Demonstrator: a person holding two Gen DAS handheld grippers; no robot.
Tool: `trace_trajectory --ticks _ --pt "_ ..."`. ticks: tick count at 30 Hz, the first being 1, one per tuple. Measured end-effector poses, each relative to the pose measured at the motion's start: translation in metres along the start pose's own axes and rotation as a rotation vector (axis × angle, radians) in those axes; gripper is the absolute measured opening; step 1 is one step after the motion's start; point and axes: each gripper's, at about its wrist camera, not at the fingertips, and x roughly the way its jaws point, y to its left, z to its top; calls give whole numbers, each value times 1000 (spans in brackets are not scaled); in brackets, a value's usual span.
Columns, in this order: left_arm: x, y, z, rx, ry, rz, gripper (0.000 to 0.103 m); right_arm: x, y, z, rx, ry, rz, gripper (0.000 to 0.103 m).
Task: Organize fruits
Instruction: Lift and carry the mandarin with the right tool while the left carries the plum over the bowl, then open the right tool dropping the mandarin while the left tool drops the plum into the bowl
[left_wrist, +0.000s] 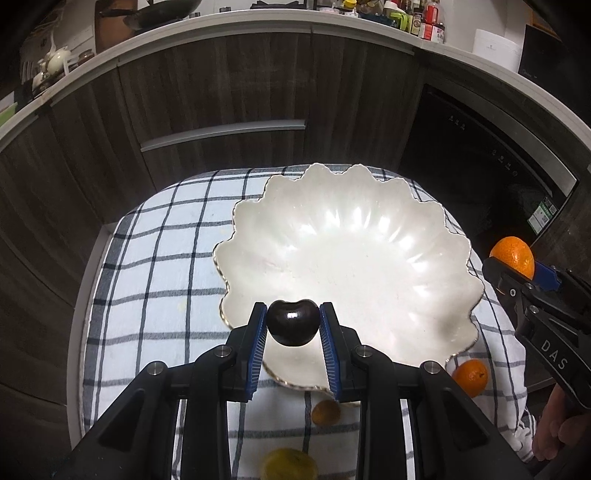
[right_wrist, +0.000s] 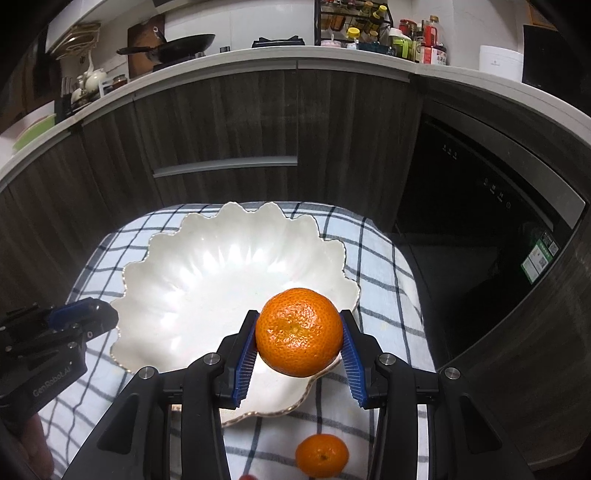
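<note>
Item one: dark cherry (left_wrist: 293, 323), pinched between the blue pads of my left gripper (left_wrist: 293, 325), held above the near rim of the scalloped white bowl (left_wrist: 351, 236). Item two: mandarin (right_wrist: 299, 332), clamped across its middle in my right gripper (right_wrist: 300, 334), held over the bowl's near right rim. The bowl itself holds nothing yet; it sits toward the far edge of the checked cloth (left_wrist: 147, 258) covering the small table. Loose stock on the cloth at the near edge, outside the bowl: a second mandarin (right_wrist: 322, 459) just beside the bowl's near right rim, an orange fruit (left_wrist: 325, 411) partly hidden behind my left fingers, and a yellowish fruit (left_wrist: 290, 463) at the very near edge, too blurred to name. Handling note, as I judge it: both pieces want carrying further in over the bowl's floor and lowering close to it before release, since round fruit let go from height onto glossy ceramic will likely roll or bounce toward the low scalloped lip. The cherry is small and soft, so my left jaws should part gently. Set the two down well apart, one at a time, so neither gripper knocks the other's fruit.
</note>
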Motion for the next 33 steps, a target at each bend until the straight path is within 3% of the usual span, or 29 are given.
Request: trace_trajectory --ticks 18,20,22,27,28,30,33 --pt "42 2 7 -1 83 -13 29 45 -6 3 27 104 -9 43" --pt "42 2 7 -1 82 -12 38 46 -5 2 22 110 -3 44" --pt "39 2 8 3 67 -1 58 48 -5 3 19 114 2 44" --pt "32 4 9 -9 46 25 73 49 -3 2 4 118 -9 45" --pt "31 4 9 -8 45 26 74 49 -4 2 6 115 -11 47" --pt "31 5 8 -5 47 34 77 45 -3 4 6 92 -19 66" --pt "30 6 8 -8 47 39 80 35 -2 8 -2 42 -49 76"
